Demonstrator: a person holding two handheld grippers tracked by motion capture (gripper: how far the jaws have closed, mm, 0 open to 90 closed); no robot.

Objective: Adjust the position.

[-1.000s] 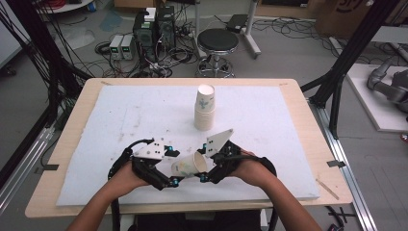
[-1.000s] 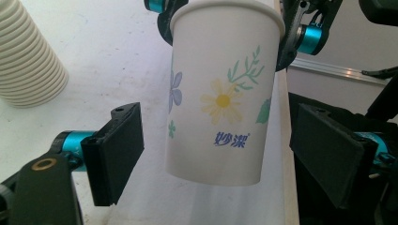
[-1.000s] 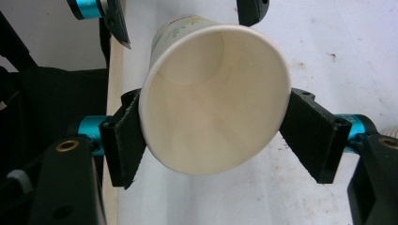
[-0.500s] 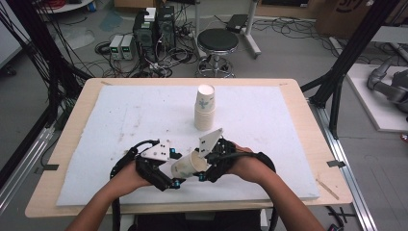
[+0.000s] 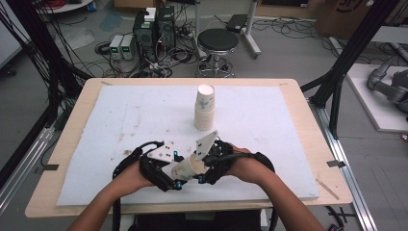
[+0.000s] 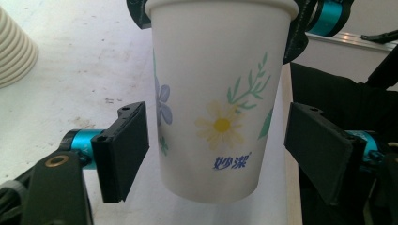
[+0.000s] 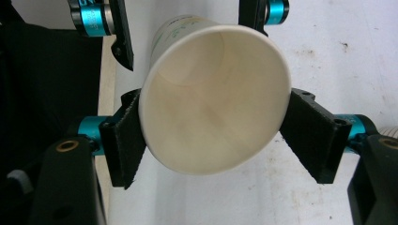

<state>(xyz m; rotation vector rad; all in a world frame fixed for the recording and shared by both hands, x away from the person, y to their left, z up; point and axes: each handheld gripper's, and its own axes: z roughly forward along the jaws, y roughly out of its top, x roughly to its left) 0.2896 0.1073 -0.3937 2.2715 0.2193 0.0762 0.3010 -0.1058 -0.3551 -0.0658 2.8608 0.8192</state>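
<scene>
A white paper cup (image 5: 186, 168) with a flower print lies sideways in the air near the table's front edge. My right gripper (image 7: 216, 136) is shut on the cup (image 7: 211, 98) at its rim, one pad on each side of the open mouth. My left gripper (image 6: 218, 152) faces it, and its jaws have just been closing around the cup's lower body (image 6: 216, 93). A thin gap still shows at each pad, so they are not pressing. In the high view the left gripper (image 5: 168, 177) and right gripper (image 5: 206, 166) meet at the cup.
A stack of nested paper cups (image 5: 204, 108) stands upright mid-table, just beyond the hands. A white mat (image 5: 269, 120) covers the wooden table (image 5: 308, 120). Off the far edge are a stool (image 5: 217, 41) and cabled equipment on the floor.
The right gripper with the cup has edged slightly left toward the left gripper. Both hands stay near the front edge and the stack has not moved.
</scene>
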